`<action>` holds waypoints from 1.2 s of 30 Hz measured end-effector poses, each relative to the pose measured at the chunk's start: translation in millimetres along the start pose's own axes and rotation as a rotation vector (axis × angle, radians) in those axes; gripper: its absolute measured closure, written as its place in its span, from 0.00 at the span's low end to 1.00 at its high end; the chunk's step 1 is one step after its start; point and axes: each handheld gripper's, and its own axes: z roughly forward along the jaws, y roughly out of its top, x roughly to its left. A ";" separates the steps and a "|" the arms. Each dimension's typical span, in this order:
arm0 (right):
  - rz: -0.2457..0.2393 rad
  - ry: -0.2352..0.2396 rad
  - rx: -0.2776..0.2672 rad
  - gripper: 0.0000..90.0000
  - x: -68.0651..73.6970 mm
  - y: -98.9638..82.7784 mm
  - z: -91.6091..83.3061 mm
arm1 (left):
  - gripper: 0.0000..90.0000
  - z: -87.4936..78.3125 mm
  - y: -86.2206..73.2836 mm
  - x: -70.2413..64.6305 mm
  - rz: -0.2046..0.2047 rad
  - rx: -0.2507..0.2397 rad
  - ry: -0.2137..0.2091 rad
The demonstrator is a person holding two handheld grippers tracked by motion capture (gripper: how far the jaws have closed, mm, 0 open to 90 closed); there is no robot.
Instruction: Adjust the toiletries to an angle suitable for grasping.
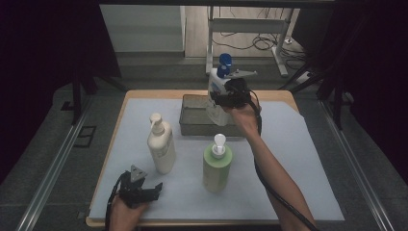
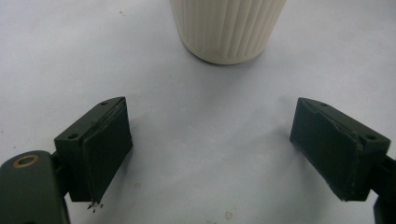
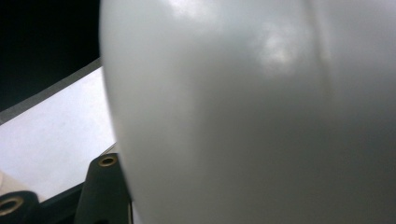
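Evidently one of three bottles is in transit: the right claw [image 1: 222, 98] is clamped on the blue-capped white bottle [image 1: 219, 86] above the grey tray [image 1: 192, 126], while cream pump bottle [image 1: 161, 144] and green pump bottle [image 1: 217, 166] remain on the counter [image 1: 298, 159], left claw [image 1: 149, 191] apart and empty.

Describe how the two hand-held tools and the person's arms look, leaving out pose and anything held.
Both tools, left and right, are black with two blocky jaws; brass-coloured screw holes show. Each carries a grey three-cornered plate on top. A black cable trails along the right forearm. The forearms are bare; no sleeves show.
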 end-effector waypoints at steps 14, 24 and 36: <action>-0.002 -0.019 -0.010 0.45 -2.3 1.2 23.6 | 0.14 0.0 0.0 -0.1 0.000 0.000 0.000; 0.002 -0.014 0.012 0.45 -0.9 -7.5 34.0 | 0.14 -0.1 0.0 0.0 0.001 0.001 0.000; 0.011 0.004 0.035 0.45 0.9 -23.8 39.7 | 0.14 0.0 0.0 0.0 0.001 0.001 0.000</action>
